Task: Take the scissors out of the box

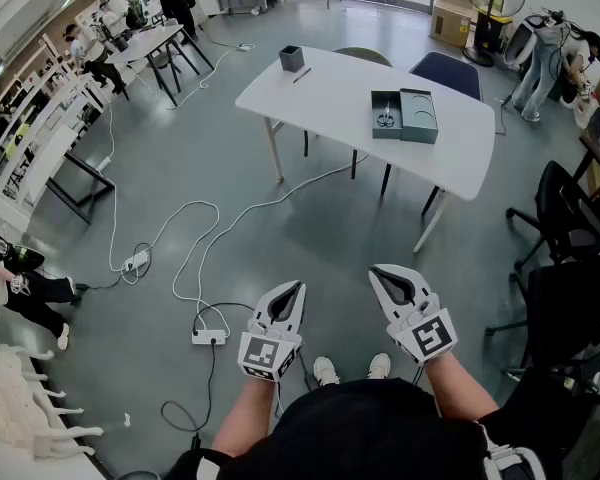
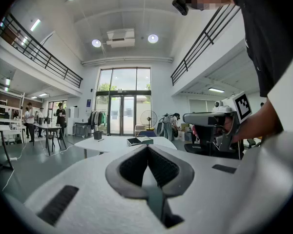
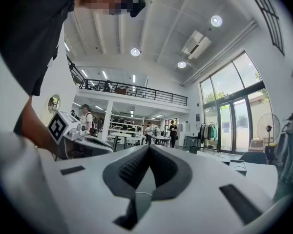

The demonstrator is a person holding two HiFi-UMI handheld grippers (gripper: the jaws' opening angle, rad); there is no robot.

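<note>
The scissors [image 1: 385, 119] lying in the open dark box [image 1: 388, 101], on the white surface [image 1: 330, 98] upper middle of frame, left tongs [image 1: 296, 288] and right tongs [image 1: 378, 273] well apart from it at lower centre, both closed on nothing, black-and-white square markers on their cubes [image 1: 263, 354].

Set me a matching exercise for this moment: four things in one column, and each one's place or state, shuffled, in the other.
Things:
1. scissors
2. lid
3. power strip
4. right hand-held gripper

Place or state:
A. on the floor
B. shut, with nothing between its jaws
C. inside the open box
D. on the table, right beside the box

Pairs: 1-C, 2-D, 3-A, 4-B
</note>
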